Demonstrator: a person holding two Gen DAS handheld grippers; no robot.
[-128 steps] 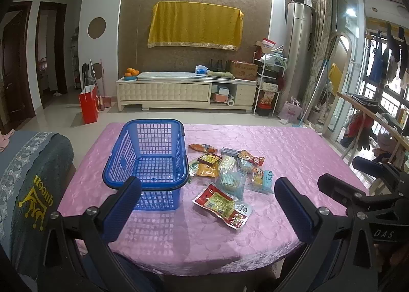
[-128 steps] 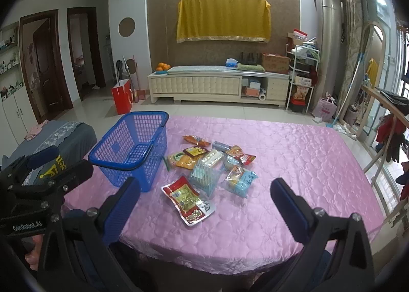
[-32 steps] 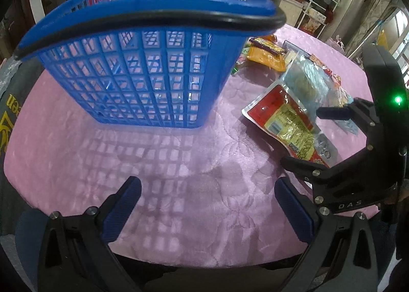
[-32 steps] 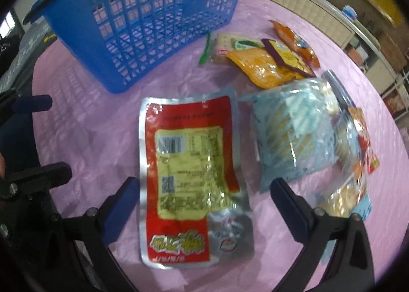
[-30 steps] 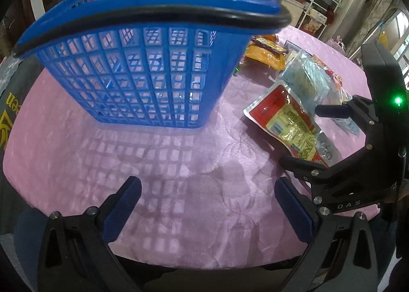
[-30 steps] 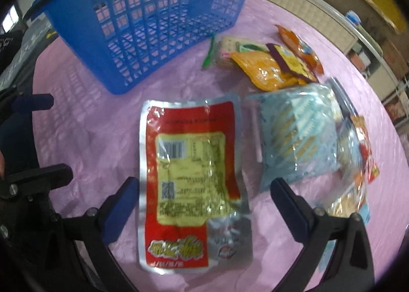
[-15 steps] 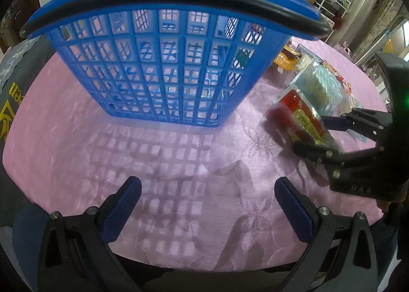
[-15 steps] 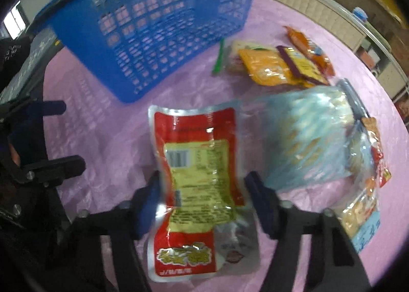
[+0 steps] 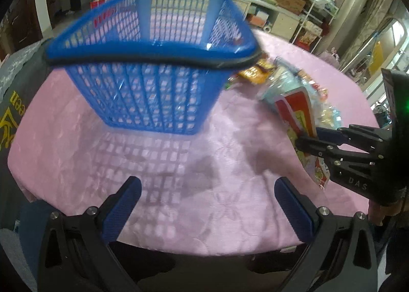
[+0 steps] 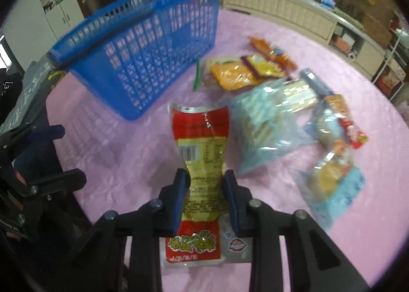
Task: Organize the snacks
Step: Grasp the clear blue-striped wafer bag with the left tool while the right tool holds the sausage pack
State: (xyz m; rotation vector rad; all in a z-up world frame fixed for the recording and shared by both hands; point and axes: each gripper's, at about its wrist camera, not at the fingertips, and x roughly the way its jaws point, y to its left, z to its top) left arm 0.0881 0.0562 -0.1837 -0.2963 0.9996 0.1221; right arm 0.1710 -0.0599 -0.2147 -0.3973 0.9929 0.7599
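Observation:
The red and yellow snack packet (image 10: 202,148) is pinched at its middle between the pads of my right gripper (image 10: 205,176). The jaws are closing and the packet buckles inward, its top edge raised off the cloth. In the left wrist view the same packet (image 9: 296,110) stands on edge in the right gripper (image 9: 306,138). The blue mesh basket (image 9: 153,97) with a black handle stands to the left of it (image 10: 153,56) and holds nothing. My left gripper (image 9: 207,184) hangs open over bare cloth in front of the basket.
A pink quilted cloth covers the table (image 9: 76,138). More snacks lie to the right of the basket: a pale blue bag (image 10: 263,123), orange packets (image 10: 237,74) and a blue-edged bag (image 10: 332,176). A dark chair back (image 9: 10,102) stands at the left.
The right jaws have gone from wide apart to pinching the red packet, which has come up off the cloth. Both grippers have risen a little from the table.

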